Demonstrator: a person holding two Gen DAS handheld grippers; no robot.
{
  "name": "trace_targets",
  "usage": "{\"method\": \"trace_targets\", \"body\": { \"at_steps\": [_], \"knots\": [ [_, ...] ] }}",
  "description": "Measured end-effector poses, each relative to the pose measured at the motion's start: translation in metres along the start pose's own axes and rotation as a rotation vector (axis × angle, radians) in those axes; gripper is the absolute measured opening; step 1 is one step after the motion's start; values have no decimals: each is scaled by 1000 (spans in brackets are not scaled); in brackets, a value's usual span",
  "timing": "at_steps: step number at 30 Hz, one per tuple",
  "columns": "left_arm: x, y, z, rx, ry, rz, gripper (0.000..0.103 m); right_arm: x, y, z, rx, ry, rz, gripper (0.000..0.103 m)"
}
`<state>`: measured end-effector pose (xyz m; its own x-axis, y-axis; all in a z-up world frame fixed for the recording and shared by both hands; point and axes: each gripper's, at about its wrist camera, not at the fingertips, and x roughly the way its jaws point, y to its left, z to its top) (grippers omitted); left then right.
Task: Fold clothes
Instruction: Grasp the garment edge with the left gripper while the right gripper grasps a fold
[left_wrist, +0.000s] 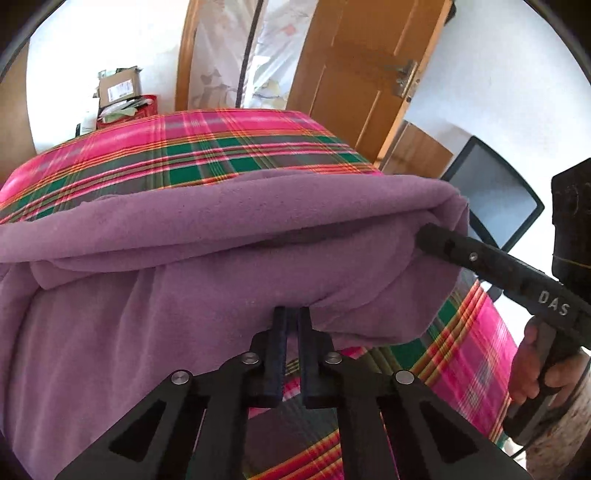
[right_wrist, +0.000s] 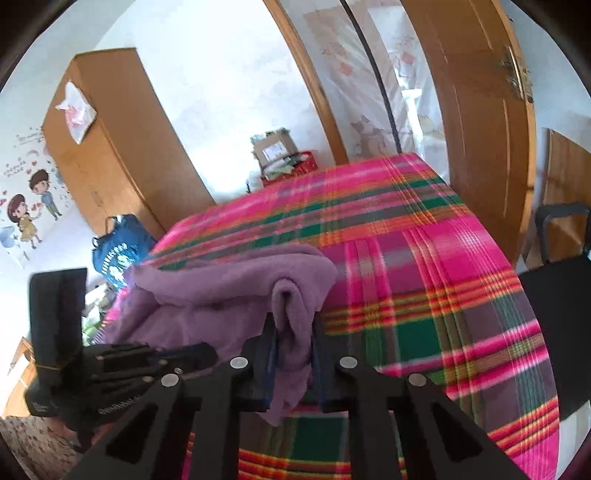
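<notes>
Left wrist view first: purple fleece garment (left_wrist: 207, 236) bunched in thick folds across the near part of the bed, over the pink-green plaid bedspread (left_wrist: 229, 147). Left gripper (left_wrist: 293, 314) pinched together on a low hem of that fleece, fingers nearly touching, fabric draping down around them. Over near the right edge of the bed, right gripper (left_wrist: 424, 236) poking into the folded corner of the same fleece, tips buried in cloth so can't tell from here how far apart. Hand (left_wrist: 543, 365) wrapped round its handle at lower right. Behind the far edge: wooden door (left_wrist: 354, 74), cardboard box (left_wrist: 120, 86) on a red container, dark monitor (left_wrist: 495, 195) off the right side.

Right wrist view: right gripper (right_wrist: 293, 325) clamped on a thick rolled wad of the purple fleece garment (right_wrist: 229, 280), cloth filling the gap between the fingers and hanging below them. Rest of the fleece heaped toward the left edge of the bed, plaid bedspread (right_wrist: 424, 258) bare on the right. Left gripper (right_wrist: 199, 350) low left, tips hidden in fabric. Wooden wardrobe (right_wrist: 110, 147) against the far wall, blue bag (right_wrist: 118, 251) at its foot.
</notes>
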<state>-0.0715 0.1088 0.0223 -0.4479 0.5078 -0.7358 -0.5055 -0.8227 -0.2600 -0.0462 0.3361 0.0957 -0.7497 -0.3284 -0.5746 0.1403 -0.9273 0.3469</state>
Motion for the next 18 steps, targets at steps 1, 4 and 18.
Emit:
{"method": "trace_targets", "body": {
  "at_steps": [1,4,18],
  "knots": [
    [-2,3,1,-12,-7,-4,5,-1,5,3,-14,-12,10,16],
    [-11,12,3,-50,-33,-19,5,-1,18,13,-39,-41,49,16],
    [-46,55,-2,-199,-127,-12,7,32,109,54,-160,-62,323,15]
  ]
}}
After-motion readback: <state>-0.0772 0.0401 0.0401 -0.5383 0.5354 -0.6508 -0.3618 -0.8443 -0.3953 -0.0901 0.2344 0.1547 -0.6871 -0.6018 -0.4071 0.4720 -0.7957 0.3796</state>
